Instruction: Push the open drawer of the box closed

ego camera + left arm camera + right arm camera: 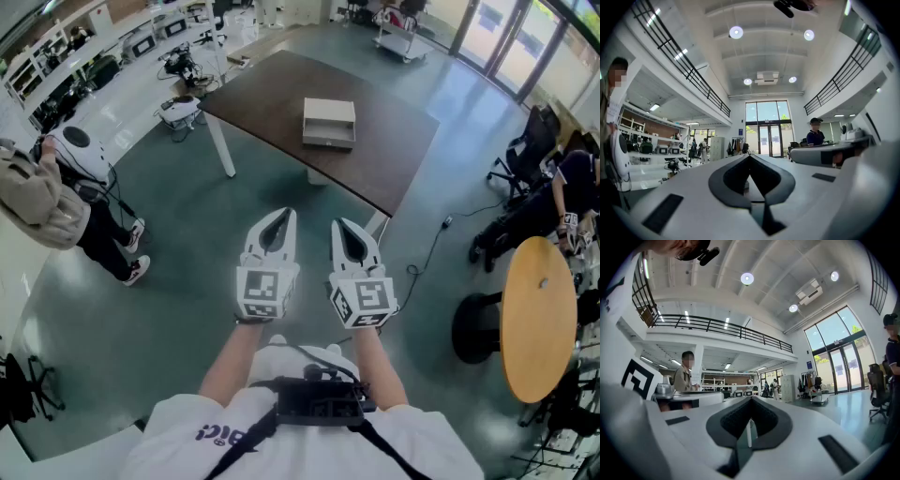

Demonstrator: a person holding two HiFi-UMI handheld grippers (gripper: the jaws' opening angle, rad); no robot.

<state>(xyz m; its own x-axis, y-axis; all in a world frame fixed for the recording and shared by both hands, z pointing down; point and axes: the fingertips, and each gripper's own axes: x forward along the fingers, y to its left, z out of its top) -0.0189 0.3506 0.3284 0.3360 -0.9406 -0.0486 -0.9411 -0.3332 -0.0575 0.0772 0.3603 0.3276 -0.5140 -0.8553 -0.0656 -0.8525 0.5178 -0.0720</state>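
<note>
Box (329, 108) standing on the dark table (272, 89), its open drawer (328, 139) facing the person, well apart from both grippers. Left gripper (282, 217) and right gripper (342, 226) held side by side over the floor (187, 272). Each has its jaws closed together, with nothing between them.

the white box with an open drawer (328, 123) on the dark brown wooden table (281, 89) is too small to show what lies inside. between the pads of the white plastic left gripper (750, 157) only a blurred sliver shows. the head view's left edge cuts off a person in a beige jacket (33, 197).
</note>
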